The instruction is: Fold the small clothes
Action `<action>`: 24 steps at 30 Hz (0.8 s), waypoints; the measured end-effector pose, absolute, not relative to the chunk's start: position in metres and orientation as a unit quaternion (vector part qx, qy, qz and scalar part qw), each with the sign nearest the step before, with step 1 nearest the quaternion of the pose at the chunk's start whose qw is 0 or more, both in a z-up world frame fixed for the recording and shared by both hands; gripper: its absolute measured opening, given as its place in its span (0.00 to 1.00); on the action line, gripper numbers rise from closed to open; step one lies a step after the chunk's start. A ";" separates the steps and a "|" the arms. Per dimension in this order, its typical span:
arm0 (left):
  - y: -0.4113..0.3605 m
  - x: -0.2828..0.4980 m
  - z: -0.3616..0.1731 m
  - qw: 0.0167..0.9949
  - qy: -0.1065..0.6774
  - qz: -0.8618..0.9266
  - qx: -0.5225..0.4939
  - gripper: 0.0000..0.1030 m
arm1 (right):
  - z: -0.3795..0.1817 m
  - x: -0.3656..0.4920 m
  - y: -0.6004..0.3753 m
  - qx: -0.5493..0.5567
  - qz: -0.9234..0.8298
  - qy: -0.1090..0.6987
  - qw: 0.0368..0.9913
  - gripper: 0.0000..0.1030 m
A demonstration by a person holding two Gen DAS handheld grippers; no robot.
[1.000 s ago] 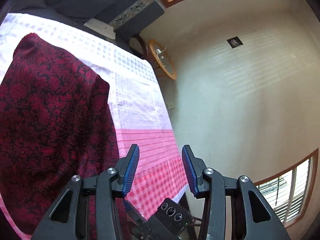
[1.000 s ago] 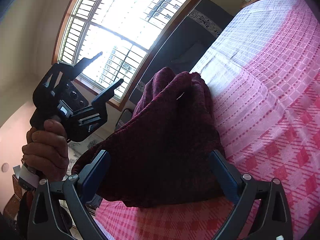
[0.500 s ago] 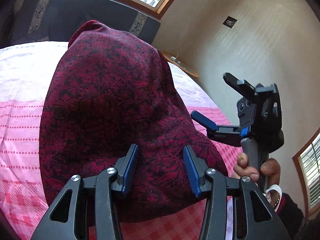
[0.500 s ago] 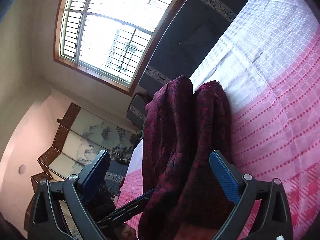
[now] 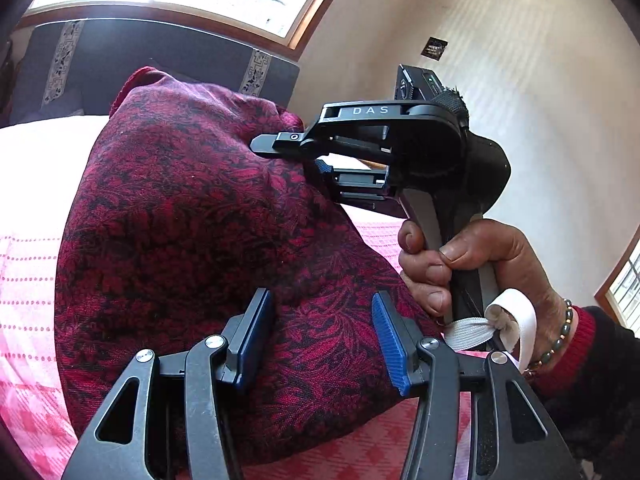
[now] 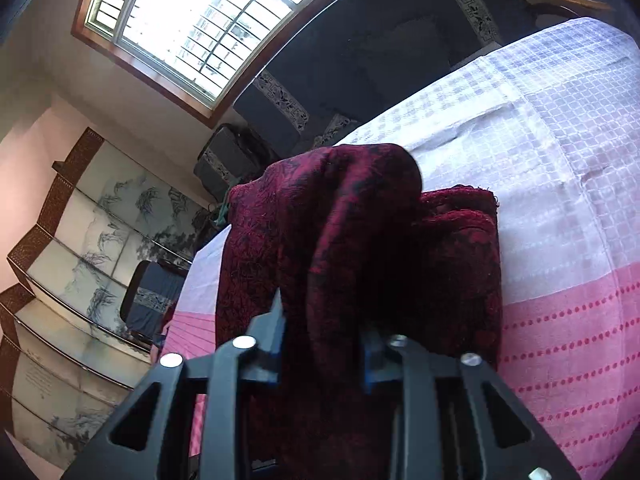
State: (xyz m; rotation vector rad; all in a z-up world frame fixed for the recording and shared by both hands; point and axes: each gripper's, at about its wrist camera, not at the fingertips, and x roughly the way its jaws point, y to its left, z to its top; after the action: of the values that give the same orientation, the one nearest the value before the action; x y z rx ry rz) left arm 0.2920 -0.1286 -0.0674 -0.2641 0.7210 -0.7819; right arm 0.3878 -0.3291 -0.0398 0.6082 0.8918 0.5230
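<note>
A dark red floral cloth lies folded in a heap on the pink and white checked bedspread. My left gripper is open, its blue pads just over the near edge of the cloth. My right gripper reaches in from the right and is shut on a fold of the cloth. In the right wrist view the cloth rises in a bunched fold between the closed jaws of my right gripper.
A dark headboard and a bright window stand behind the bed. A painted folding screen and a dark chair stand beside the bed. A beige wall is on the right.
My right gripper has closed from wide open onto a fold of the red cloth. The left gripper has stayed open and shifted a little closer over the cloth.
</note>
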 end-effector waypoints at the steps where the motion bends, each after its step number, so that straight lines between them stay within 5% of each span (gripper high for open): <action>1: -0.123 0.292 -0.066 0.850 0.345 -0.373 -0.139 0.51 | -0.036 0.388 -0.330 0.287 0.249 0.415 0.827 0.18; 6: -0.103 0.291 -0.062 0.839 0.336 -0.383 -0.194 0.51 | 0.003 0.356 -0.352 0.269 0.271 0.342 0.858 0.16; 14: -0.114 0.288 -0.074 0.848 0.349 -0.374 -0.141 0.52 | -0.066 0.363 -0.382 0.307 0.234 0.402 0.830 0.16; 18: -0.114 0.294 -0.075 0.844 0.353 -0.373 -0.153 0.52 | -0.061 0.357 -0.401 0.361 0.236 0.367 0.824 0.35; 20: -0.113 0.293 -0.078 0.844 0.353 -0.372 -0.159 0.51 | -0.055 0.354 -0.413 0.363 0.218 0.359 0.832 0.62; 24: -0.110 0.294 -0.079 0.844 0.354 -0.371 -0.161 0.52 | -0.057 0.362 -0.426 0.354 0.187 0.384 0.832 0.70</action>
State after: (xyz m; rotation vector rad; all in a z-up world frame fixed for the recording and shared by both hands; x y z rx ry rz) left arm 0.2941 -0.1099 -0.0787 -0.3407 0.7468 -0.7824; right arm 0.3617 -0.4256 -0.0567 0.7513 0.8131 0.3957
